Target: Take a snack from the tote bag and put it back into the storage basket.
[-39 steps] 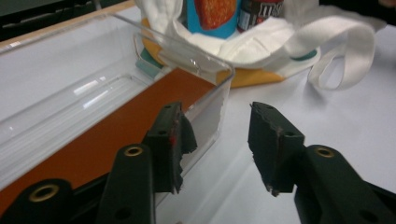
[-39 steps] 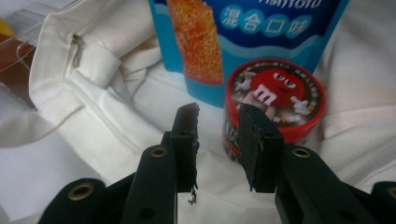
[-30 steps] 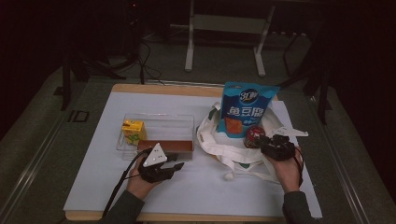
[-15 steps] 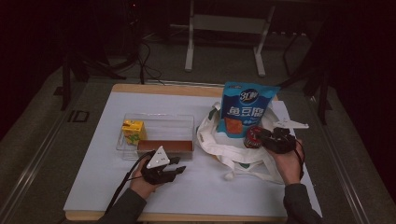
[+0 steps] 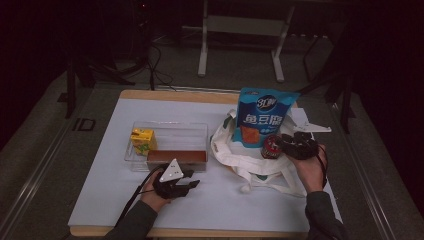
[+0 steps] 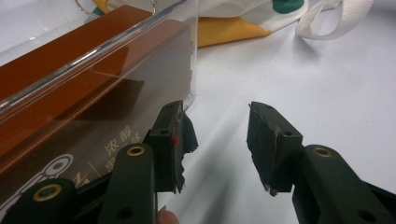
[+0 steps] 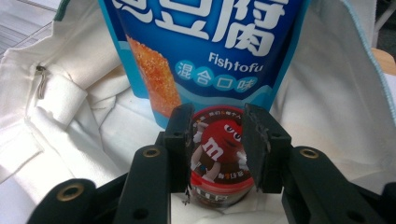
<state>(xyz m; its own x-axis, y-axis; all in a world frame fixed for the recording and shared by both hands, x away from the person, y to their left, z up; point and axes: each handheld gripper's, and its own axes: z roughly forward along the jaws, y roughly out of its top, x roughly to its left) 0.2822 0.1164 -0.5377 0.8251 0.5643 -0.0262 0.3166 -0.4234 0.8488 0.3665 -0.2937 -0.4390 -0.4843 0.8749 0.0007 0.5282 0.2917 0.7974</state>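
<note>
Right gripper (image 5: 286,145) pinches a red candy tub (image 5: 271,146) over the white tote bag (image 5: 250,162).
High view: the clear bin (image 5: 200,132) holds a yellow carton (image 5: 142,140) and a brown box (image 5: 176,157). Left gripper view: left gripper (image 6: 217,142) spread, empty, beside the bin wall; the box is cut off. Right gripper view: tub (image 7: 217,161) upright between the jaws before a blue snack pouch (image 7: 205,56), its base hidden.
</note>
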